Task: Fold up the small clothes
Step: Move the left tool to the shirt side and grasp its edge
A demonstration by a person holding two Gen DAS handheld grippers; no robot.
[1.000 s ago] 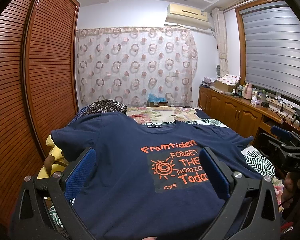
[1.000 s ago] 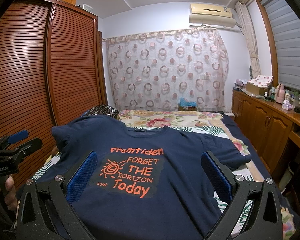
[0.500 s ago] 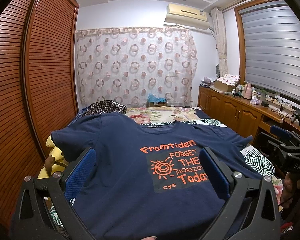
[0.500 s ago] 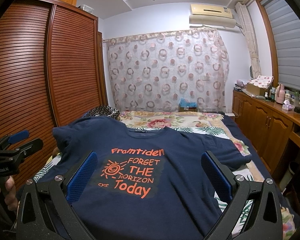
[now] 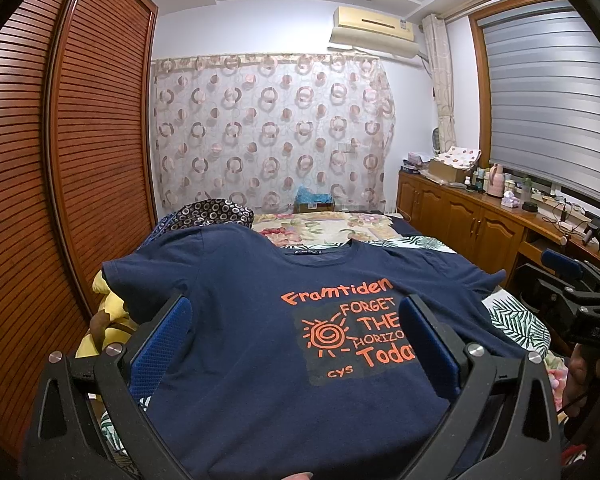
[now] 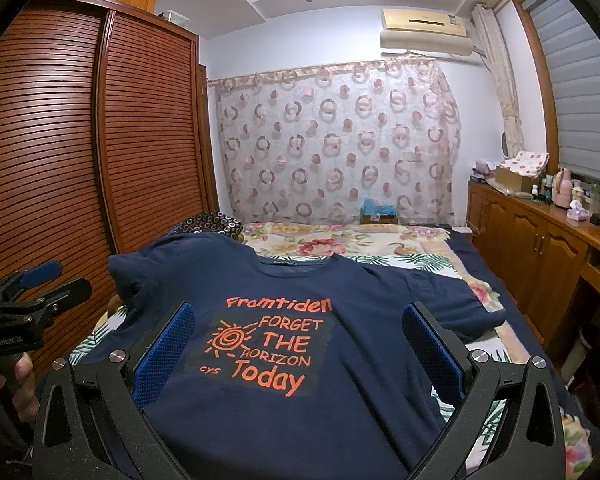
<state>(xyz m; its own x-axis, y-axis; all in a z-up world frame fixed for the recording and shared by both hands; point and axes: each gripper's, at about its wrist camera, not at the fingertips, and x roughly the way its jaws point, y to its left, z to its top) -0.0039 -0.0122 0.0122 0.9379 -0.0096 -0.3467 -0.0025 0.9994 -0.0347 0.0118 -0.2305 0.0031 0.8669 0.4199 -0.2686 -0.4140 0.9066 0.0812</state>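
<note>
The navy T-shirt (image 6: 284, 412) lies face up on the bed, spread flat with its orange print readable, collar toward the far end and hem toward the near edge where the person stands. It looks like thin cotton jersey: light, limp, not slippery, nothing about it fragile, so I'd judge it will sag and drag wherever it is lifted from a single point and will hold a crease only if laid down smoothly. The sensible places to pinch are the shoulder seams or the sleeve edges, one at the left edge of the bed (image 5: 512, 322) and the other stretched toward the right edge, or else the two hem corners, which are hidden beneath the tools. The left gripper (image 5: 296, 344) hangs over the lower chest of the shirt with its blue pads spread wide and nothing between them; the right gripper (image 6: 300, 346) hovers likewise, tongs apart and empty. Under the shirt the bedding is a soft leaf-and-flower quilt, which will give under pressure and may bunch. Around it: a slatted wooden wardrobe (image 6: 52, 168) close along the left side, a ring-patterned curtain (image 6: 336, 140) at the far wall, an air conditioner (image 5: 370, 28) above, and low wooden cabinets (image 6: 540, 248) cluttered with bottles on the right.
</note>
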